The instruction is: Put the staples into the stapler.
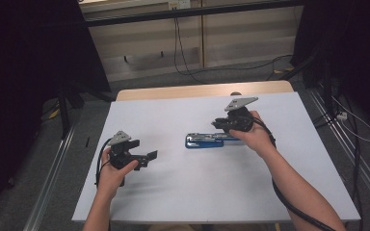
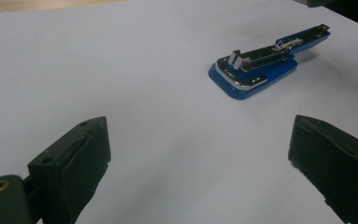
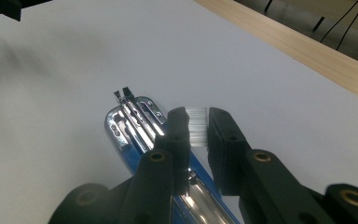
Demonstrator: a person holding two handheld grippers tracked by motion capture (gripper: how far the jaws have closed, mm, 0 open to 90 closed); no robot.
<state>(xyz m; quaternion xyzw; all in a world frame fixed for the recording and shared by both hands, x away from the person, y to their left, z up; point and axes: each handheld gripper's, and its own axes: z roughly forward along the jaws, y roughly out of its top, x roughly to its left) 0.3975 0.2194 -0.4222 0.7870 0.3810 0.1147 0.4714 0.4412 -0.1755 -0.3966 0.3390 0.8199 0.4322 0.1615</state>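
Right gripper [image 3: 198, 128] pinches a staple strip [image 3: 197, 126] above the open blue stapler [image 1: 204, 140]; left gripper [image 1: 142, 151] gapes wide, bare table [image 1: 183, 192] all round.

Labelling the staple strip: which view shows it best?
Right gripper view: the pale staple strip sits close up, pinched between the right gripper jaws, above the open blue stapler. In the high view that spot is too small to make out; the left gripper view gives the stapler from afar.

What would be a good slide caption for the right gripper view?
Right gripper pinching a strip of staples just above an opened blue stapler on a white table.
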